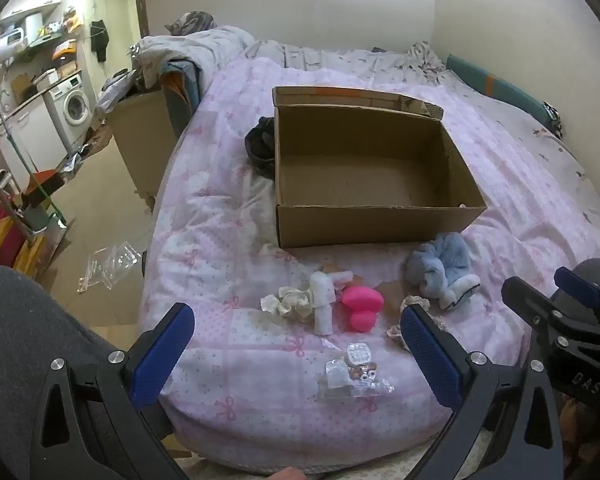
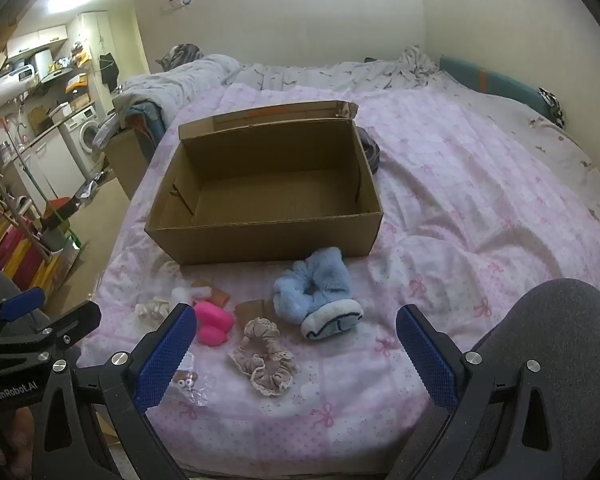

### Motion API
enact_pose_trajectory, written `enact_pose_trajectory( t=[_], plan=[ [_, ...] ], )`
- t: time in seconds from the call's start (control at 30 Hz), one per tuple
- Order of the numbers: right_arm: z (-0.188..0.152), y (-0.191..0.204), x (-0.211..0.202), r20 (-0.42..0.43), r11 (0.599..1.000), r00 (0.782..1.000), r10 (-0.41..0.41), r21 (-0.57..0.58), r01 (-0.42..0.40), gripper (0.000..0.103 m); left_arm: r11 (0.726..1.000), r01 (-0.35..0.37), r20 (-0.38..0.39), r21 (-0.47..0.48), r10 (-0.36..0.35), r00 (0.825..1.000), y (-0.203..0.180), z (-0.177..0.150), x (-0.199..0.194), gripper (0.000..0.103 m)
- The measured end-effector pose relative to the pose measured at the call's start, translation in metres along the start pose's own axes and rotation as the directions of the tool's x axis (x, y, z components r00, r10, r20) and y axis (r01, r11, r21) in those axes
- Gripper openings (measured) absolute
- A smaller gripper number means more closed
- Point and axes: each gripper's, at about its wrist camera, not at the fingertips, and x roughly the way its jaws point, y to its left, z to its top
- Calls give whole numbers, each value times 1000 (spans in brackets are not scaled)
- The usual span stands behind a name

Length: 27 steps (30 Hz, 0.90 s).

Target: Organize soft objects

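Cardboard, plain brown and open at the top, the box (image 2: 260, 196) sits on the pink quilted bed (image 2: 480, 200) with nothing inside it, its long side running left to right across my view and one flap (image 2: 268, 114) standing up at the back. Just in front of it lie the soft things: a fluffy blue scrunchie (image 2: 314, 286) with a white cuff near the box's front wall, a beige lace-edged scrunchie (image 2: 264, 354) closer to me, a bright pink squishy piece (image 2: 212, 322) to their left, and a cream ruffled scrunchie (image 1: 292, 300) beside a white tube-shaped piece (image 1: 324, 302). A clear bag (image 1: 350, 374) of small bits lies nearest the bed's front edge. A dark cloth (image 1: 260, 144) rests against the box's far left side. To the right of the box the quilt is open. My left gripper (image 1: 296, 350) and right gripper (image 2: 292, 348) both hang spread wide over the bed's near edge, holding nothing.
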Motion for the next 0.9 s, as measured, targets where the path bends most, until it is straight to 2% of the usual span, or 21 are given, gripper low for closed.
enact_pose_trajectory(
  t=[0.4, 0.9],
  plan=[
    [-1, 0, 1, -4, 1000, 1000, -3, 0, 3, 103, 1000, 6, 9, 3, -6, 1000, -9, 2, -6, 103],
    [-1, 3, 0, -8, 1000, 1000, -7, -6, 7, 103, 1000, 13, 16, -11, -13, 1000, -1, -1, -5, 103]
  ],
)
